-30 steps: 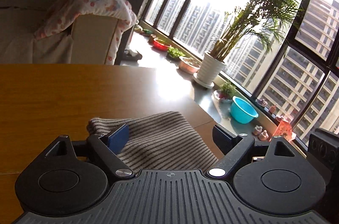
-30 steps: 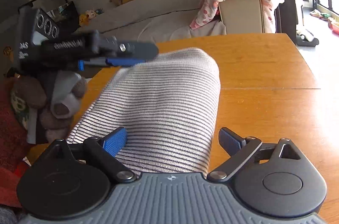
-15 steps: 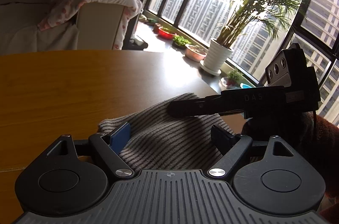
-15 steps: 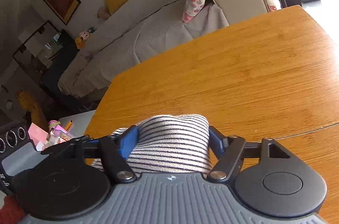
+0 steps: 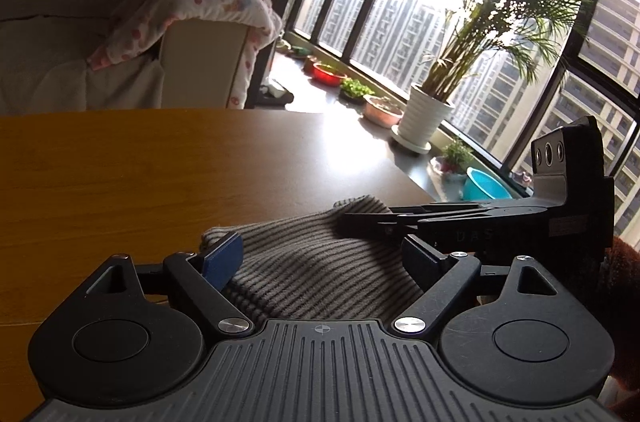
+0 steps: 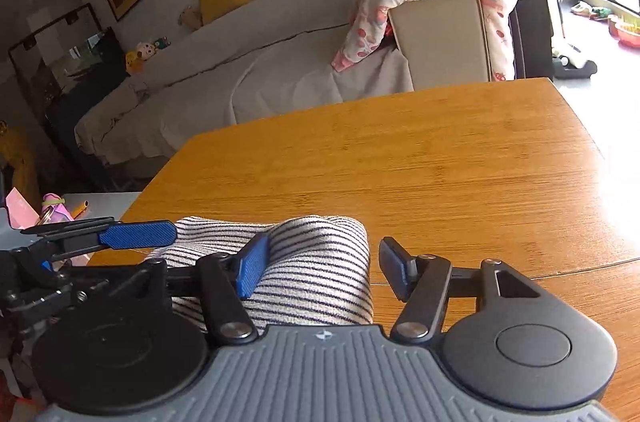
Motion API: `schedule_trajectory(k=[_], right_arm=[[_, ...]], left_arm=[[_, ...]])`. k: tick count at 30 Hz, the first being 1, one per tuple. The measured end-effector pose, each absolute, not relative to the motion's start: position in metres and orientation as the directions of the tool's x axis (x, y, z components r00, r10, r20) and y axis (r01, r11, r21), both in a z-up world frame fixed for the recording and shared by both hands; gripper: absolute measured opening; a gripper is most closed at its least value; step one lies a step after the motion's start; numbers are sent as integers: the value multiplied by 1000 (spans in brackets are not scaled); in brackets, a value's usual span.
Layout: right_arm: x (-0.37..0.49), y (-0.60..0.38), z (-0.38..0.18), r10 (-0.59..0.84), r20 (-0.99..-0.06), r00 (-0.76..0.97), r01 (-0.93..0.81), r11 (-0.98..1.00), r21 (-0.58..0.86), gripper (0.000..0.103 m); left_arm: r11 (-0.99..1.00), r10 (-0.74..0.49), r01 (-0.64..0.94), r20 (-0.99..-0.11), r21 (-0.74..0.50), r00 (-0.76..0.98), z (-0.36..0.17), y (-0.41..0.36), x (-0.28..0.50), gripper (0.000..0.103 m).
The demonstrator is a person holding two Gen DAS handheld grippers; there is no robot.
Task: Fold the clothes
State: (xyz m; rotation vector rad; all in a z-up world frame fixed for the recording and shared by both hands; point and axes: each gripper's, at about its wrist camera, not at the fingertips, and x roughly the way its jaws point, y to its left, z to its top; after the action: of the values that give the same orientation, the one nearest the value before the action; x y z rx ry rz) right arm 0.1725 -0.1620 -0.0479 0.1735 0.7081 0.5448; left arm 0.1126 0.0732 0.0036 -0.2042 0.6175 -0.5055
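Left wrist view is showing the left hand-held gripper (image 5: pixel 324 258) spread wide and widening, its blue pad at lower left resting against the striped garment (image 5: pixel 316 262) lying on the wooden table (image 5: pixel 140 166) at lower centre. Further right, the right hand-held gripper (image 5: pixel 360 218) is reaching in from the side onto the cloth's far edge. Right wrist view is showing the left tool's blue finger (image 6: pixel 138 234) at lower left, then the right one's jaws closing around the rolled fold; the right pad is standing just clear of it.
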Motion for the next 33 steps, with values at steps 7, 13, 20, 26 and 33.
schedule_trajectory(k=[7,13,20,26,33], right_arm=[[166,-164,-49,511,-555,657,-400,860,318,65],[155,-166,-43,469,-548,693,-382,883,273,75],[132,-177,-34,460,-538,707,-377,888,263,81],[95,-179,-33,436,-541,719,-396,897,197,85],[73,-196,-39,430,-532,729,-348,903,252,88]], left_arm=[[867,-492,313,-560,-389,667,5,86,66,94],[762,-643,454,-452,-462,619,24,71,45,66],[833,-553,394,-565,-387,613,-2,66,37,44],[896,-442,319,-558,-308,702,6,72,29,88],[807,-590,434,-511,-401,625,9,57,23,62]])
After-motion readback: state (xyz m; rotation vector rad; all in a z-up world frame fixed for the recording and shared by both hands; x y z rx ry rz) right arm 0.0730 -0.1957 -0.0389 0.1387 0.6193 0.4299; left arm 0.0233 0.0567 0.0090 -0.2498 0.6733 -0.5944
